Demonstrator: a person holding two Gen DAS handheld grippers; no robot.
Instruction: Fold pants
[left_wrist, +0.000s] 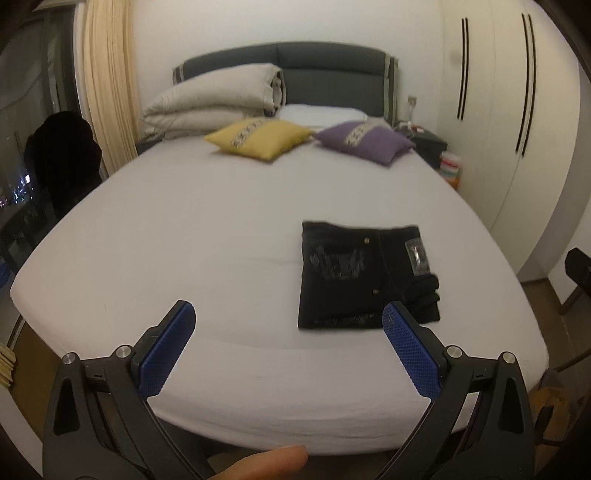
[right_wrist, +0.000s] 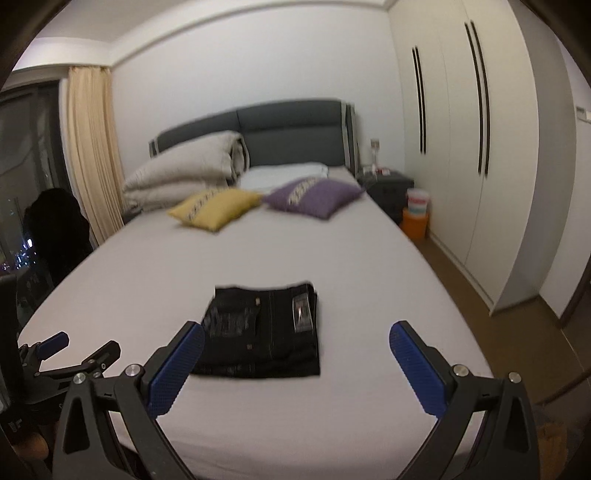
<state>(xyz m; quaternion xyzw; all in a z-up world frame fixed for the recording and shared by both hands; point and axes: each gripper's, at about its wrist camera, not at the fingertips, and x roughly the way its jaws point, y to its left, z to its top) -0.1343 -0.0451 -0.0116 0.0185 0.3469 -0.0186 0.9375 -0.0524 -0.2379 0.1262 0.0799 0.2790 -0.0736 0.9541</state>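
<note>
A pair of black pants (left_wrist: 354, 275) lies folded into a compact rectangle on the white bed (left_wrist: 192, 236), with a silver label on top. It also shows in the right wrist view (right_wrist: 262, 332). My left gripper (left_wrist: 288, 317) is open and empty, held above the bed's near edge, left of the pants. My right gripper (right_wrist: 295, 336) is open and empty, held back from the pants near the foot of the bed. The left gripper also shows at the left edge of the right wrist view (right_wrist: 79, 345).
A yellow cushion (left_wrist: 258, 138), a purple cushion (left_wrist: 365, 142) and a folded duvet (left_wrist: 210, 101) lie at the headboard end. A white wardrobe (right_wrist: 465, 147) stands on the right, with a dark nightstand (right_wrist: 389, 192) and an orange tub (right_wrist: 415, 223) beside the bed.
</note>
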